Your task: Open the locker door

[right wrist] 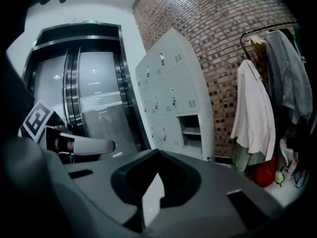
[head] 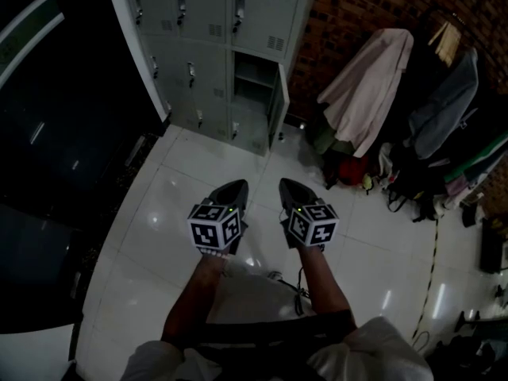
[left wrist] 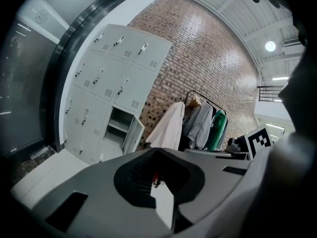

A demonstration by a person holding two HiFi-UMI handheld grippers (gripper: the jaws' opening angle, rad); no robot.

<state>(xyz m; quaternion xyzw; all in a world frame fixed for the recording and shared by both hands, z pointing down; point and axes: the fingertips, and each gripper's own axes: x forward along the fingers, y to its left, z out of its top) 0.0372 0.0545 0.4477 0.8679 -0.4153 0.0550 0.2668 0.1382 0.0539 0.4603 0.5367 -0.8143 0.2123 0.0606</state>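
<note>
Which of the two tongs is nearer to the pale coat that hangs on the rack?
Right. The right tongs are nearer: the pale coat hangs ahead of them and to their right. The left tongs are beside the right ones, on the side away from the coat. Neither touches it.

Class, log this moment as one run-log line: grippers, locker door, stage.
left gripper: shut, empty | right gripper: shut, empty | locker door: one open | stage: both grippers held well short of lockers

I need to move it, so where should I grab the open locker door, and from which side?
Grip the open door by its free vertical edge, coming from the front: the thin panel, hinged on the right, stands out from the locker bank toward the room, so jaws can straddle it.
</note>
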